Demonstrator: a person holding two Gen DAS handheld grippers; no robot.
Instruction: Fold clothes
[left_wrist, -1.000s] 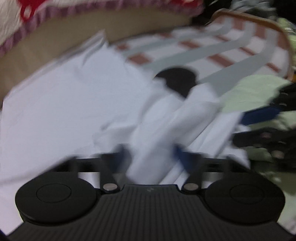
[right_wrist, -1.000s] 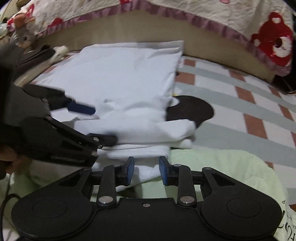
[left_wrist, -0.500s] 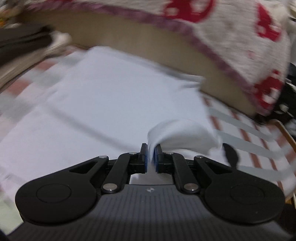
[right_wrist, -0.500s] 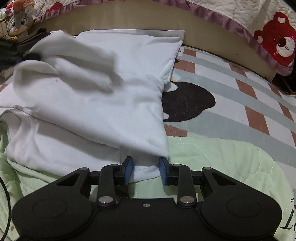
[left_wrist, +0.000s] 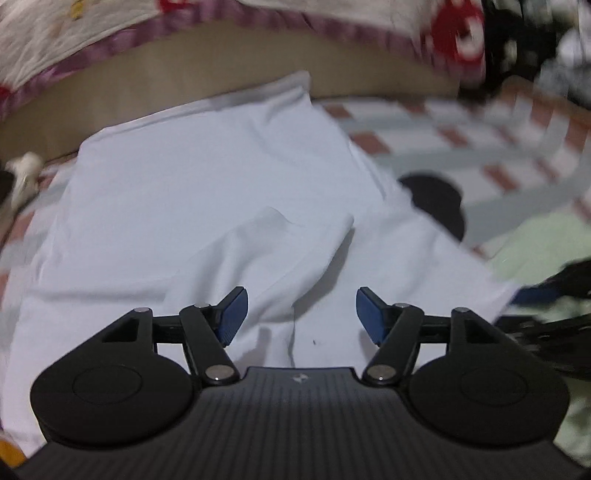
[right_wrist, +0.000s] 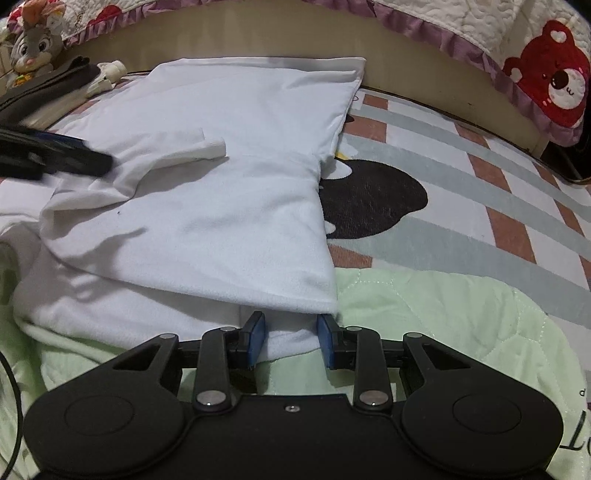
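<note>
The left tool (left_wrist: 301, 314), jaws just spread, hangs empty over the shirt (right_wrist: 229, 155); its dropped sleeve (left_wrist: 295, 251) may unroll. The right tool (right_wrist: 290, 341) pinches the shirt's hem and could drag it.

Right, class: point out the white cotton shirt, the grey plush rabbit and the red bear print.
White cotton shirt (right_wrist: 229, 192), right wrist view, folded front.
Grey plush rabbit (right_wrist: 31, 48), right wrist view, face.
Red bear print (right_wrist: 550, 74), right wrist view, head.

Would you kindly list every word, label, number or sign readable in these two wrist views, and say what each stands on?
Partial dark lettering on the green quilt, cut off at the right wrist view's lower right corner: unreadable.
Small embossed mark on the left gripper body: a logo, no letters.
Nothing else carries text.
</note>
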